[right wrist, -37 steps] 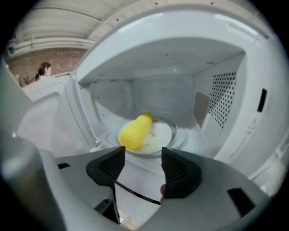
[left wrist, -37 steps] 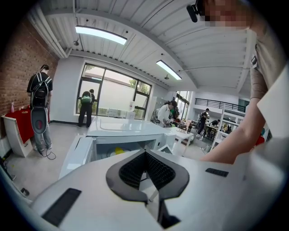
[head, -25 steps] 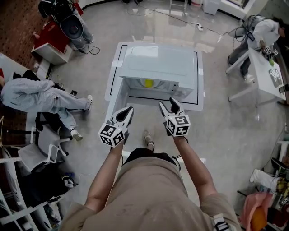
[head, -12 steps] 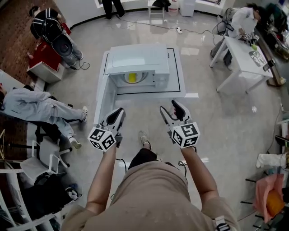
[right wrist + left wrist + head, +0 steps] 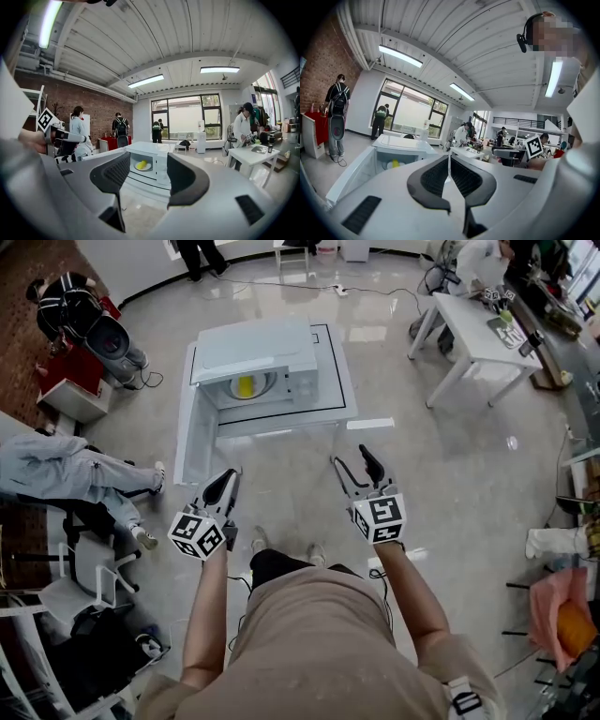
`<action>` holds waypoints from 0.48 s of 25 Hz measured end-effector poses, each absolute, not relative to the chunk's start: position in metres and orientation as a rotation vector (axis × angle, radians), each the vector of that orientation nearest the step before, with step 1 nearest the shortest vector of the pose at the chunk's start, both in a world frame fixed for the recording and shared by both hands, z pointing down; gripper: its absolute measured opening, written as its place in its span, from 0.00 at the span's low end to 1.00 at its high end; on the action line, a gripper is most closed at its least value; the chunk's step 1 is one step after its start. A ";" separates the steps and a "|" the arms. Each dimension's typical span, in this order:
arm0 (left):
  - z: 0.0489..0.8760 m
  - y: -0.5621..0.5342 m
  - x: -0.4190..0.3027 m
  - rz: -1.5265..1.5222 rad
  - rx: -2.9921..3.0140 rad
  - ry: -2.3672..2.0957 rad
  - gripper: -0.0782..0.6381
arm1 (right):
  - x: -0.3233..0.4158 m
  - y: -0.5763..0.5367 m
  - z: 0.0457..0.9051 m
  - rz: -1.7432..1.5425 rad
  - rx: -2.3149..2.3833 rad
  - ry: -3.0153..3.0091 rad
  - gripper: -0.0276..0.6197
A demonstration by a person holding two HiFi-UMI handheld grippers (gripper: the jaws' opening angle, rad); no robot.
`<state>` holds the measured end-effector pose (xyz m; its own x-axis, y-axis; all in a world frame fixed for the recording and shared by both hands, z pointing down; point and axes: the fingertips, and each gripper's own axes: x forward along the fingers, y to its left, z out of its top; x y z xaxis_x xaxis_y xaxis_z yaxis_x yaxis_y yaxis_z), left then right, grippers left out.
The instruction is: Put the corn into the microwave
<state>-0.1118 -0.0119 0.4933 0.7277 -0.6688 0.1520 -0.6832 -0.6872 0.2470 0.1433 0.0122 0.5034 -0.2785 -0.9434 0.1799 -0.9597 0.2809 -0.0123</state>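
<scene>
Jaws on left gripper (image 5: 226, 480) pressed together, nothing held; right gripper (image 5: 351, 459) jaws apart, empty; corn (image 5: 244, 385) inside open microwave (image 5: 281, 345).

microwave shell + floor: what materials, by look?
Microwave: likely painted sheet metal, maybe plastic; white, smooth, flat panels with a dull sheen. Floor: probably polished concrete or a resin coat; grey, seamless, glossy, mirrors the window light.

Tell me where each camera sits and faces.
Head view: on the person's head, looking down at the open white microwave; forearms, left hand-held gripper, right hand-held gripper show.
Left gripper view: on the left hand-held gripper, facing the microwave; shut jaws.
Right gripper view: on the right hand-held gripper, facing the microwave; parted jaws.
All share the yellow corn inside.
</scene>
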 end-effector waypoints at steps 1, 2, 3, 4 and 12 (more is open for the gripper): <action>0.499 -0.012 -0.112 0.090 2.641 -1.054 0.11 | 0.147 0.015 0.505 0.180 1.805 -2.388 0.44; 0.504 -0.012 -0.112 0.105 2.638 -1.049 0.12 | 0.151 0.017 0.507 0.184 1.813 -2.374 0.44; 0.507 -0.014 -0.114 0.118 2.637 -1.048 0.12 | 0.155 0.019 0.509 0.190 1.822 -2.359 0.44; 0.511 -0.017 -0.116 0.130 2.638 -1.050 0.11 | 0.159 0.020 0.512 0.198 1.833 -2.344 0.44; 0.536 -0.032 -0.136 0.182 2.643 -1.076 0.12 | 0.163 0.026 0.540 0.271 1.859 -2.270 0.44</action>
<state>-0.1363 -0.0324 0.5358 0.7144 -0.6644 0.2198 -0.6997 -0.6828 0.2104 0.1627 0.0259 0.5397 -0.1926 -0.9450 0.2642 -0.9807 0.1949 -0.0179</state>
